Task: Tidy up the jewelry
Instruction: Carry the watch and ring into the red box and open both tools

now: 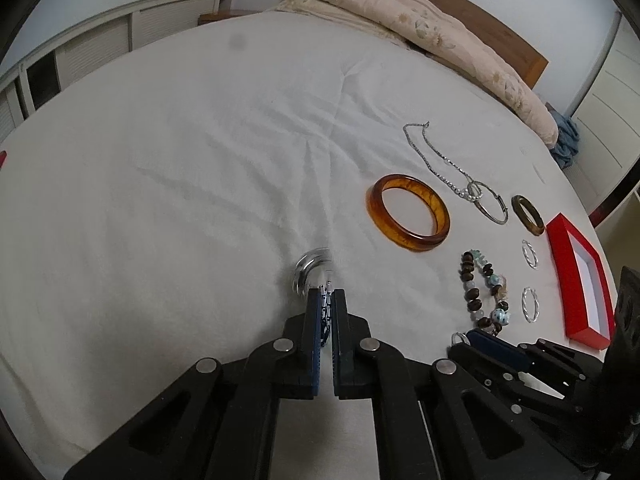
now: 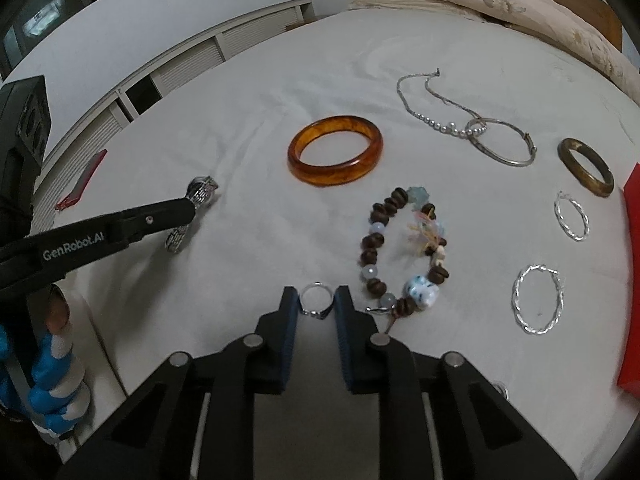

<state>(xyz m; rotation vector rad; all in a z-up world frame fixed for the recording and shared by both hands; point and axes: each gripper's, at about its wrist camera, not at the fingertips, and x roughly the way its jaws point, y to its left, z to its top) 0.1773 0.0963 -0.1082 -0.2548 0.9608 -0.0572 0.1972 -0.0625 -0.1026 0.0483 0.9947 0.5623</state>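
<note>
Jewelry spread over a white bed sheet (image 1: 200, 160). Silver watch (image 1: 310, 272) pinched by its metal band between the pads of the left hand-held gripper (image 1: 329, 294), jaws pressed nearly together on the links; seen from the right wrist view as the same watch (image 2: 200, 192) lifted slightly, band hanging below the black finger marked GenRobot.AI. Left hand-held gripper (image 2: 192, 204) reaching in low from the left, nearly level with the bed, held by a hand in a blue-and-white glove (image 2: 56, 376) at the lower left edge.

Small silver ring (image 2: 316, 300) lying on the sheet between the spread fingers of the right hand-held gripper (image 2: 317, 300), jaws apart, whether touching the ring cannot be told. Right hand-held gripper (image 1: 472, 338) angled down toward the bed, close above the sheet.

Just beside the ring, to its right: beaded bracelet (image 2: 404, 248) of brown and pale blue beads. Beyond it, amber bangle (image 2: 335, 151). Farther right: pearl-and-chain necklace (image 2: 436, 120) overlapping a thin silver bangle (image 2: 502, 142), a dark olive bangle (image 2: 586, 167), and two twisted silver hoops (image 2: 571, 216) (image 2: 538, 299). Red box (image 1: 578, 276) with white lining at the right edge of the bed. Folded beige quilt (image 1: 420, 20) along the wooden headboard (image 1: 500, 36).
</note>
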